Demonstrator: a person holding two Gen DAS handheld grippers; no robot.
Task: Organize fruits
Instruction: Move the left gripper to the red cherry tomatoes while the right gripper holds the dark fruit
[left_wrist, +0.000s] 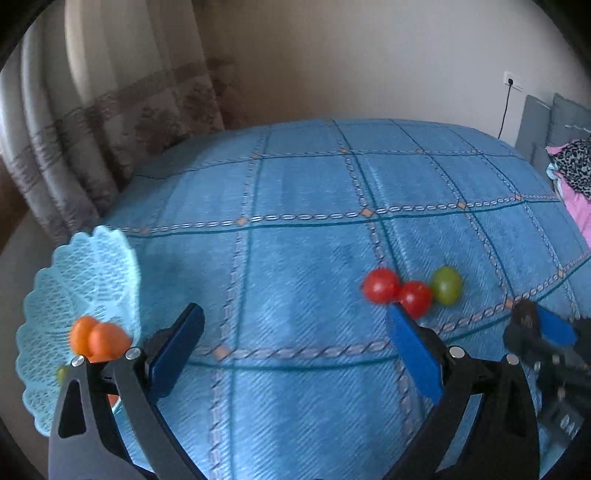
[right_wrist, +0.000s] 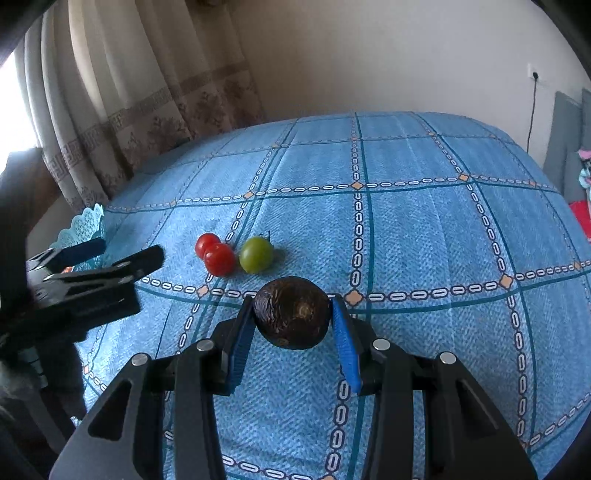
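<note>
Blue-padded right gripper (right_wrist: 293, 325) clamps the dark avocado (right_wrist: 291, 313), apparently lifted for carrying to the basket (left_wrist: 79, 295). Left gripper (left_wrist: 291, 343) hangs spread and empty. Two tomatoes (right_wrist: 216, 254) and a green fruit (right_wrist: 256, 254) wait on the bedspread (right_wrist: 406, 229).

My left gripper (left_wrist: 295, 347) has a matte black forked frame, each prong ending in a flat blue pad (left_wrist: 413, 354), with round silver screws (left_wrist: 456, 351) at the joints. My right gripper (right_wrist: 293, 339) matches it: black arms with triangular cut-outs, ribbed blue pads (right_wrist: 345, 343) and silver screws (right_wrist: 381, 345).
</note>
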